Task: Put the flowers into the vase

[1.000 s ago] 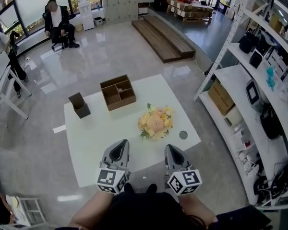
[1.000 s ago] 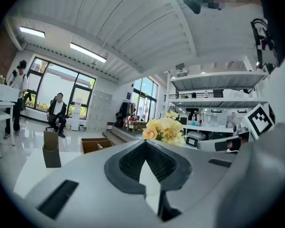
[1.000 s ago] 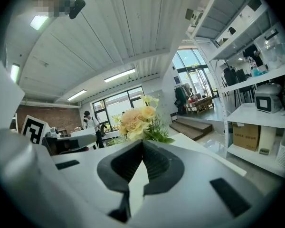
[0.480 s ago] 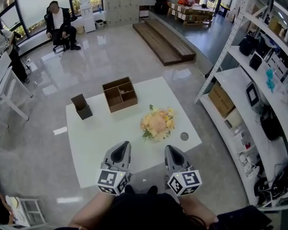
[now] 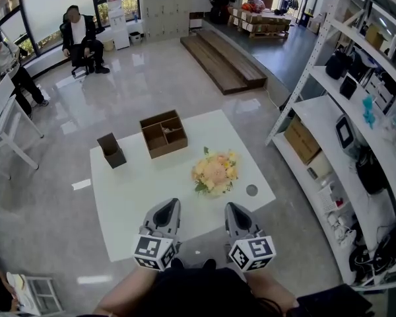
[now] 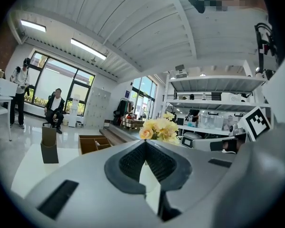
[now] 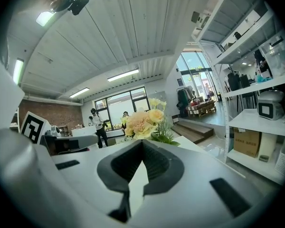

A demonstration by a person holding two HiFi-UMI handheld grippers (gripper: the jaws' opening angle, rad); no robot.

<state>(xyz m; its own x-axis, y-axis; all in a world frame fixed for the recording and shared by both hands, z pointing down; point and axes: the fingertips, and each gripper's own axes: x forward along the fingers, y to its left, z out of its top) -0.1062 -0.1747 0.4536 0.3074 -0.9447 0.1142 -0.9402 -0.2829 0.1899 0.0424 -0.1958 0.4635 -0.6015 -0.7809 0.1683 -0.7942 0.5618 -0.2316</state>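
Both jaw pairs are closed on nothing: the left gripper (image 5: 166, 210) and right gripper (image 5: 236, 212) hover at lower centre of the frame, over the near edge of the white table (image 5: 138, 197). The flowers (image 5: 214, 172) rest untouched right of table centre, well apart from the dark upright container (image 5: 111, 150) at upper left, judged to be the vase. Grasp, carry and insertion are all outstanding.

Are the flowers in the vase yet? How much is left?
Nothing looks done yet: the flowers sit on the white table, apart from the tall brown holder that is probably the vase. Nothing is in hand: the left gripper and right gripper are both shut and empty near the table's front edge. Left to do: grab the flowers, carry them over, put them in.
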